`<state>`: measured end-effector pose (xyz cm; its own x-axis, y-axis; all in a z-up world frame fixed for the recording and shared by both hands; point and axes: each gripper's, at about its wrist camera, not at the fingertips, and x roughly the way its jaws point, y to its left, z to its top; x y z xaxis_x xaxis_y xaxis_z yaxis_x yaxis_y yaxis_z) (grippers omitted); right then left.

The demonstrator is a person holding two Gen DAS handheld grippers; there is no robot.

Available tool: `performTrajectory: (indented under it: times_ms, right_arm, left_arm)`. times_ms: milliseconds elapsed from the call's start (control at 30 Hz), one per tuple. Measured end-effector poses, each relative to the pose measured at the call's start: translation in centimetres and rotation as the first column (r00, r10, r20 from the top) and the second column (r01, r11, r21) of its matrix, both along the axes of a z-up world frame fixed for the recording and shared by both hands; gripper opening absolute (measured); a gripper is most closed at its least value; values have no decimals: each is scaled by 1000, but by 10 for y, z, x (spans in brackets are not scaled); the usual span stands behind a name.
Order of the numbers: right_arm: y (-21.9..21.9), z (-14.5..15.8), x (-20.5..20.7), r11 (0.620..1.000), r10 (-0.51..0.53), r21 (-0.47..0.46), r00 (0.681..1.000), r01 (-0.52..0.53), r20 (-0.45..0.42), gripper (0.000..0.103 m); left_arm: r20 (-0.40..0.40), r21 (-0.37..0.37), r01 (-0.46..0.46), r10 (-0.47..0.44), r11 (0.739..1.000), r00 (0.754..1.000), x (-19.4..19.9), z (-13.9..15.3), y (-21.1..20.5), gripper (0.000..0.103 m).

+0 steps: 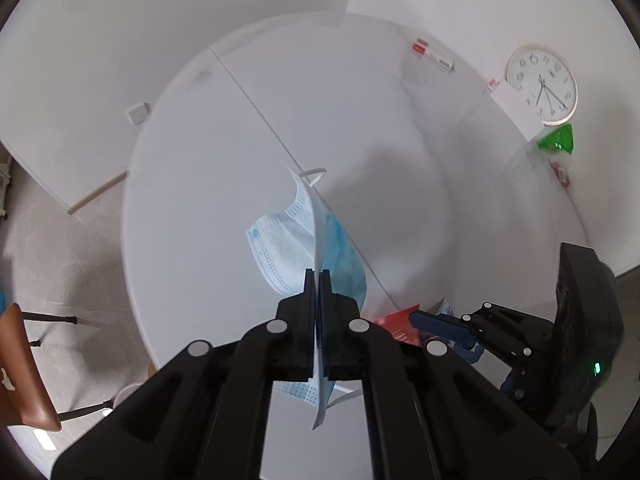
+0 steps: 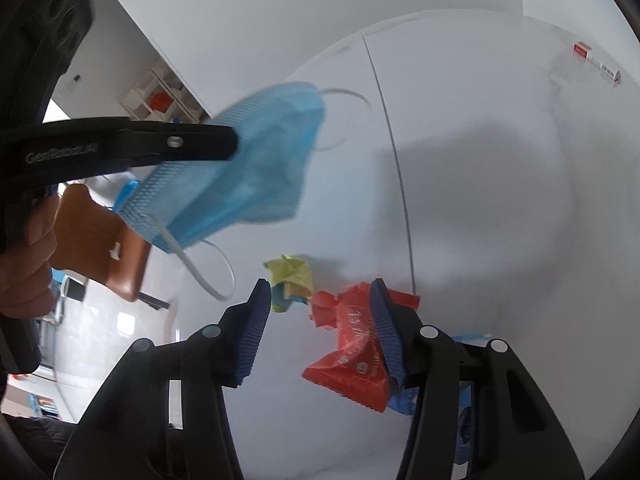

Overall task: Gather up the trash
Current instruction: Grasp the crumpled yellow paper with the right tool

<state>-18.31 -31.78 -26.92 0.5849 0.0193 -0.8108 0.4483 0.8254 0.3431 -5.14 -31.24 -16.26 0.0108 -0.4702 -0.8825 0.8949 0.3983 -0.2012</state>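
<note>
My left gripper (image 1: 318,276) is shut on a blue face mask (image 1: 304,236) and holds it in the air above the round white table (image 1: 200,184). The mask also shows in the right wrist view (image 2: 248,168), hanging from the left gripper (image 2: 234,142) with its ear loops dangling. My right gripper (image 2: 316,292) is open just above the table. A red snack wrapper (image 2: 352,356) lies against its right finger, and a crumpled yellow wrapper (image 2: 290,280) lies just beyond its left fingertip. The right gripper also shows in the left wrist view (image 1: 436,322).
A small red and white box (image 1: 434,56) lies at the table's far edge, also seen in the right wrist view (image 2: 596,62). A green wrapper (image 1: 556,140) sits at the right edge below a wall clock (image 1: 542,84). A brown chair (image 1: 20,368) stands left of the table.
</note>
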Motion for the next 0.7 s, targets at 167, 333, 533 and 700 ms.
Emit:
performTrajectory:
  times_ms: [167, 333, 533, 700]
  right_arm:
    - [19, -3, 28, 990, 132, -39, 990, -134, -50, 52]
    - [40, -21, 67, 965, 238, -79, 962, -250, -138, 45]
    - [47, -49, 90, 954, 251, -88, 927, -285, -279, 28]
    - [47, -51, 98, 953, 245, -95, 916, -288, -316, 26]
  left_arm:
    - [31, -36, -79, 80, 996, 996, 19, 20, 52, 2]
    - [42, -30, -194, 196, 980, 980, 35, 24, 116, 2]
    - [35, -16, -316, 316, 949, 948, 52, 19, 178, 2]
    - [15, -15, -394, 394, 919, 919, 58, 13, 214, 2]
